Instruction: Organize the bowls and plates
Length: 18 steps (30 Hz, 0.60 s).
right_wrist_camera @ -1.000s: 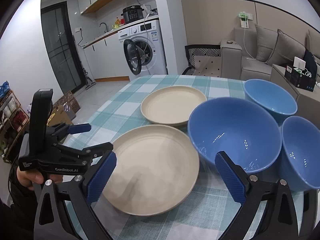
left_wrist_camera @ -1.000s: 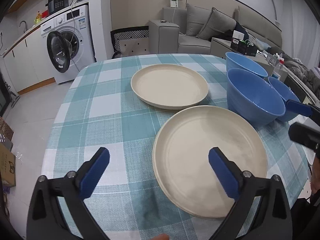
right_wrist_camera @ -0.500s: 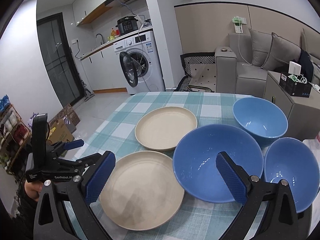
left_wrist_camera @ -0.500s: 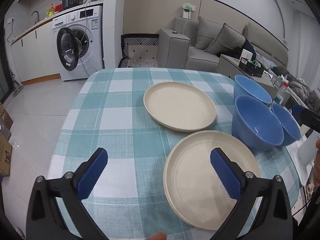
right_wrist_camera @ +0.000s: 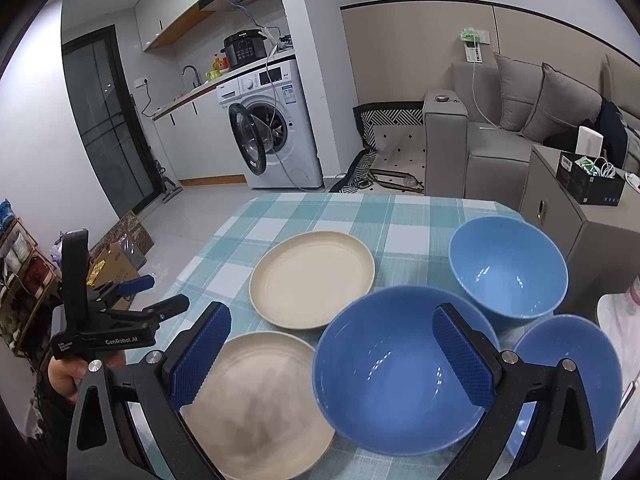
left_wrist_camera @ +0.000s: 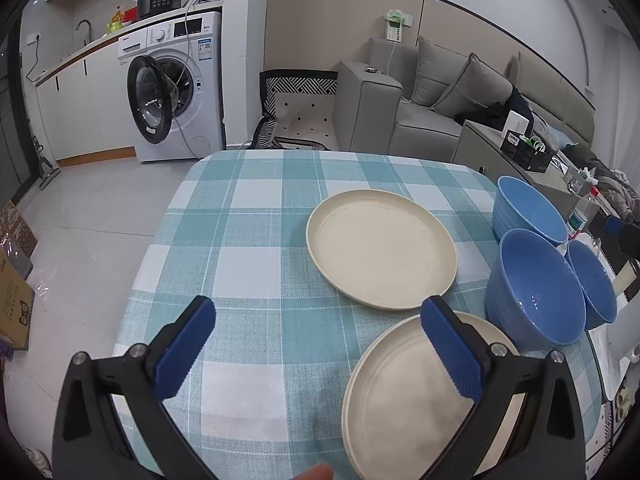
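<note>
Two cream plates [left_wrist_camera: 382, 254] [left_wrist_camera: 416, 396] centre-to-lower-right, three blue bowls [right_wrist_camera: 400, 368] at right on worktop [left_wrist_camera: 256, 216]; both claws [left_wrist_camera: 316, 354] [right_wrist_camera: 332, 354] wide, empty—best grip near plate rim, nest onto far plate.

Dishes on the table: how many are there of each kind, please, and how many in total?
Cream plates: 2, the far plate and the near plate.
Blue bowls: 3, the large bowl, the far bowl, the small bowl.
Total: 5.
</note>
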{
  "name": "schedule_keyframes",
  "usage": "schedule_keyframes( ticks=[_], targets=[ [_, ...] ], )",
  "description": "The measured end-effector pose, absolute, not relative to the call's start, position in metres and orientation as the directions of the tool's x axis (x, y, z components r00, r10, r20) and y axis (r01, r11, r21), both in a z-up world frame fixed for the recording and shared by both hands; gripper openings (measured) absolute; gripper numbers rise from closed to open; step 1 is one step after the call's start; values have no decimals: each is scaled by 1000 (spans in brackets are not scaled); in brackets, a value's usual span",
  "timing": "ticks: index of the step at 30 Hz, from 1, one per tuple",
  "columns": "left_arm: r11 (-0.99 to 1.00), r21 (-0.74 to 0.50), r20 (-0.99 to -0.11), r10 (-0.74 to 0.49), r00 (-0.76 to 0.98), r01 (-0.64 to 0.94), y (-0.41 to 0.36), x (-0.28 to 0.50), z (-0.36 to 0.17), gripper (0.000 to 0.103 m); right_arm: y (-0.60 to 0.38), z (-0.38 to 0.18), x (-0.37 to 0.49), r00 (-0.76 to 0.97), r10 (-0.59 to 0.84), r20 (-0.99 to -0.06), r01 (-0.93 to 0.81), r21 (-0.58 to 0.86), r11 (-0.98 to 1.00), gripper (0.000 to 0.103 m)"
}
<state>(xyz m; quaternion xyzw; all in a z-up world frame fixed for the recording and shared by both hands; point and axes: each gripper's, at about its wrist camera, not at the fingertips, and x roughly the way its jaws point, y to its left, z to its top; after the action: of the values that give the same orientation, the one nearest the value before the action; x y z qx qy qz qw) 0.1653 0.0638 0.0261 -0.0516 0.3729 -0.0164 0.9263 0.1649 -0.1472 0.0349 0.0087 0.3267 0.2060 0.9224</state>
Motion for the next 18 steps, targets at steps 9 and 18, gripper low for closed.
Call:
schedule_keyframes(
  ticks=[9, 18],
  targets=[
    [995, -98, -693, -53, 719, -22, 61, 183, 32, 103, -153, 45, 189, 700, 379, -605, -362, 157, 919, 102],
    [996, -79, -697, -28, 716, -38, 62, 190, 42, 103, -152, 69, 207, 695, 375, -613, -397, 108, 911, 102]
  ],
)
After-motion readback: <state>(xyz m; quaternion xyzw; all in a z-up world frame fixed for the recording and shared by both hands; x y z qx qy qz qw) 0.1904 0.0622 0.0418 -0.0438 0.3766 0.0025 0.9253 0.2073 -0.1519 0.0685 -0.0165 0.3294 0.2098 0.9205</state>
